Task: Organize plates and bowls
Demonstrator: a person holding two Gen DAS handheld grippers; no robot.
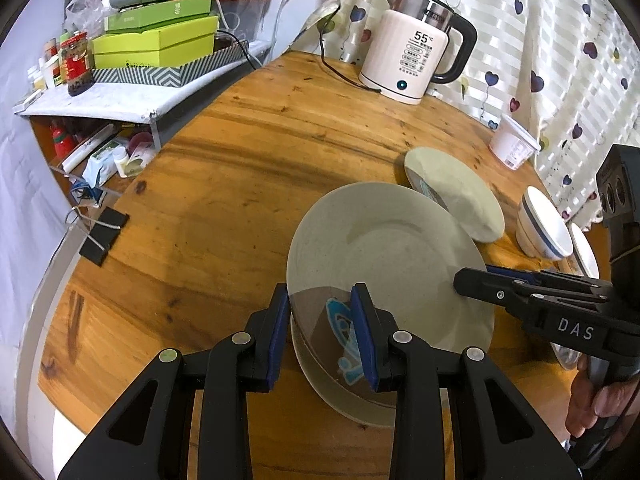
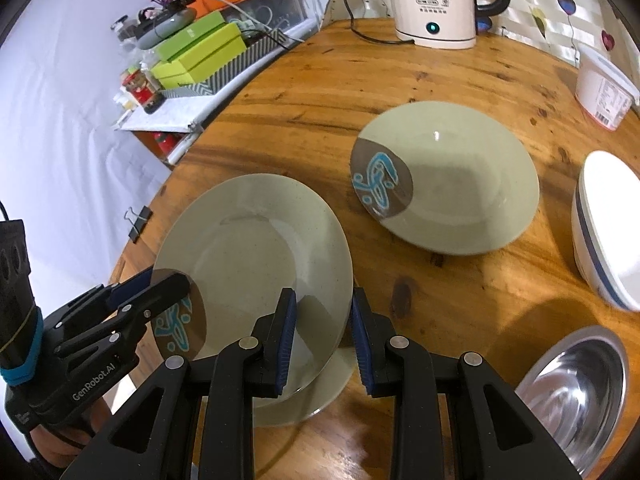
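– Left gripper point(image 1: 322, 292) first: what do we see?
– We see its blue pads closed on the rim of the top plate point(image 1: 384, 248), right at the brown patch with the blue motif. In our left wrist view that is the plate's 7 o'clock.
– And where does the plate sit?
– We find it tilted over a lower plate point(image 1: 340, 400) of the same pale green, whose rim shows beneath it at 6 o'clock. Both are near the close edge of the wooden table point(image 1: 240, 160).
– Anything on the left of it?
– A black binder clip point(image 1: 104, 236) on the table edge, out at the plate's 9 o'clock, well apart.
– Now the right gripper point(image 2: 324, 300).
– We see it clamped on the same top plate too, at its 4 o'clock in the left wrist view: one finger over the plate's face, the blue pad behind the rim.
– So we hold one plate with both?
– Yes, one at each side.
– What lies further right?
– A second patterned plate point(image 2: 460, 184) lies flat on the table at 1 o'clock from the top plate, apart from it. Right of that, at 3 o'clock, stands a white bowl point(image 2: 608, 232) with a blue band; we cannot tell whether another is nested in it. At 5 o'clock in our right wrist view sits a steel bowl point(image 2: 576, 388).
– And at the back?
– A white kettle point(image 1: 408, 56) at 12 o'clock, a white tub point(image 1: 514, 144) to its right.
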